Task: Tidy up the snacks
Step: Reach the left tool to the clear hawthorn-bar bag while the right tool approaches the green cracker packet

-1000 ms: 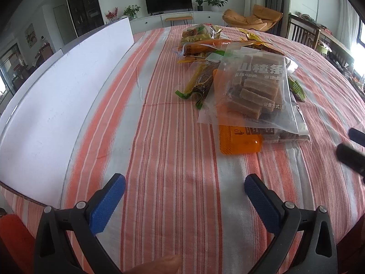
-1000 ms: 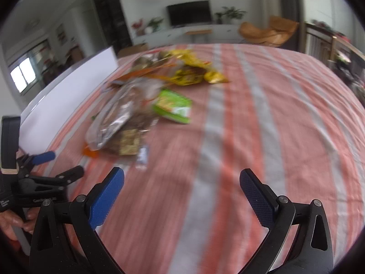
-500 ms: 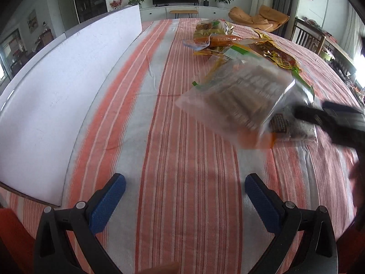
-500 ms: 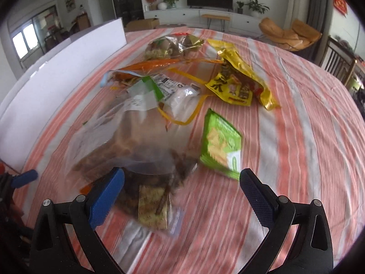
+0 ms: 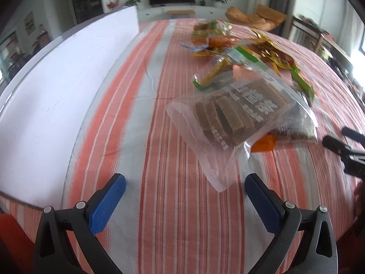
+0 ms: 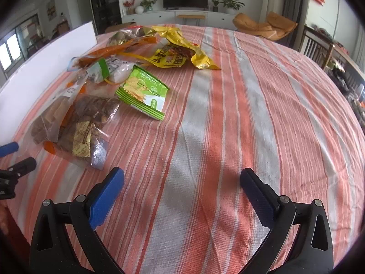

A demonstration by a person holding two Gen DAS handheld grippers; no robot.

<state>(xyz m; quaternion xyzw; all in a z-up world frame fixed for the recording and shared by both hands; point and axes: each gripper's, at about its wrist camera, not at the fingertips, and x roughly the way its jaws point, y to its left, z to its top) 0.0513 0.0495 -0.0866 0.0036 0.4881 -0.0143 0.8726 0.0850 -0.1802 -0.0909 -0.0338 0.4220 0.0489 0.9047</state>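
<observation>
A clear bag of brown bars [image 5: 232, 114] lies flat on the striped cloth, one corner reaching just ahead of my left gripper [image 5: 186, 202], which is open and holds nothing. Under its right side sit a second clear bag of dark pieces [image 6: 86, 123] and an orange packet [image 5: 264, 142]. My right gripper [image 6: 182, 194] is open over bare cloth, to the right of these bags. A green cracker packet [image 6: 143, 91] and a yellow bag [image 6: 175, 54] lie farther back. Each gripper shows at the edge of the other's view, the right gripper [image 5: 342, 146] and the left gripper [image 6: 13, 159].
A white board [image 5: 57, 80] stands along the table's left side. More snack packets [image 5: 212, 36] are piled at the far middle. The striped cloth [image 6: 273, 114] stretches bare to the right. Chairs and a TV cabinet stand beyond the table.
The clear bag of brown bars was up and blurred beside the right gripper half a second ago; now it rests turned and nearer my left gripper. The right gripper has drawn back.
</observation>
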